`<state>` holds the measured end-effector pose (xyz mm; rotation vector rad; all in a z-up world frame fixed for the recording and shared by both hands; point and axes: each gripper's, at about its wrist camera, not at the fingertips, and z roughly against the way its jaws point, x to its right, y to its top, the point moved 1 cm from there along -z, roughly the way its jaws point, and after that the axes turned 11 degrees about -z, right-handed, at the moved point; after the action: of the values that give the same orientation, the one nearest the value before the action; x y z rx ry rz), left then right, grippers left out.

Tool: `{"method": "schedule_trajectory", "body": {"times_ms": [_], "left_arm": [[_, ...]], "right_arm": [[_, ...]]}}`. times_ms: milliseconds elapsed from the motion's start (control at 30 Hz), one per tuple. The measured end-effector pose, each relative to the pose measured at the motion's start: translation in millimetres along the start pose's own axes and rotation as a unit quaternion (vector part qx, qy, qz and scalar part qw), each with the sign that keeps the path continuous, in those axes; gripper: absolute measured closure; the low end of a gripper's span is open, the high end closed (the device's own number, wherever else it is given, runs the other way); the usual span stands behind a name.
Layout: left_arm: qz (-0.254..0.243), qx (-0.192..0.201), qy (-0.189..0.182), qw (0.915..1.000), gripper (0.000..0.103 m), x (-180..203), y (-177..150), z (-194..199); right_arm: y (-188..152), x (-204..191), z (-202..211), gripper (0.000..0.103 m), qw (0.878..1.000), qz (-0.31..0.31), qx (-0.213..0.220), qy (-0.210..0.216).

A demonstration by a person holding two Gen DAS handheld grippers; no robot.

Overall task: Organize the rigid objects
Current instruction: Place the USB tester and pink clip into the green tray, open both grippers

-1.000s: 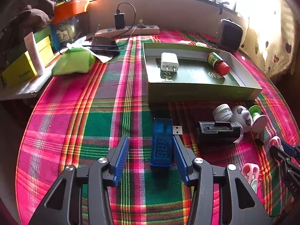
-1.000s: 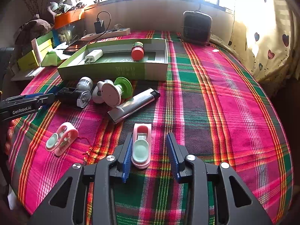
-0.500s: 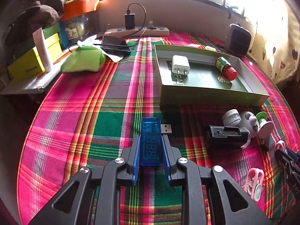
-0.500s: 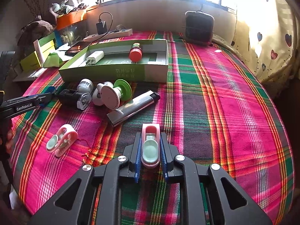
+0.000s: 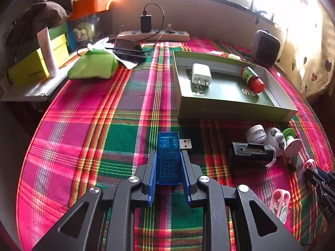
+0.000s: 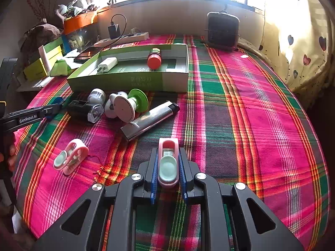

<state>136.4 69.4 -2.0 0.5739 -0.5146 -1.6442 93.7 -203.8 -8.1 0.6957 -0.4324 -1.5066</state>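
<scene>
While angled down, both grippers (image 5: pixel 168 159) (image 6: pixel 168 159) clamped on gadgets.

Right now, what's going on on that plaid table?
A person is sorting small items with a handheld gripper in each hand. The left gripper is shut on a blue USB meter lying on the plaid cloth. The right gripper is shut on a pink clip, also on the cloth. Neither looks lifted yet. The green box already holds a white charger and a red-capped bottle. A second pink clip, a lighter and other small pieces lie outside it.
</scene>
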Motion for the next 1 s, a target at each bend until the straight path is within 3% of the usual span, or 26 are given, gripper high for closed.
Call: {"method": "schedule_trajectory", "body": {"times_ms": [333,1000], "left_arm": [[-0.003,0.017,-0.011,0.9998,0.082,0.7,11.7,13.4],[-0.01,0.042,-0.04,0.9983,0.082,8.4,58.1,17.5]], "right_arm": [[11.9,-3.1,8.8,0.084,1.0,0.0,0.011,0.009],[67.8,-2.1,4.7,0.084,0.999,0.001,0.025,0.024]]}}
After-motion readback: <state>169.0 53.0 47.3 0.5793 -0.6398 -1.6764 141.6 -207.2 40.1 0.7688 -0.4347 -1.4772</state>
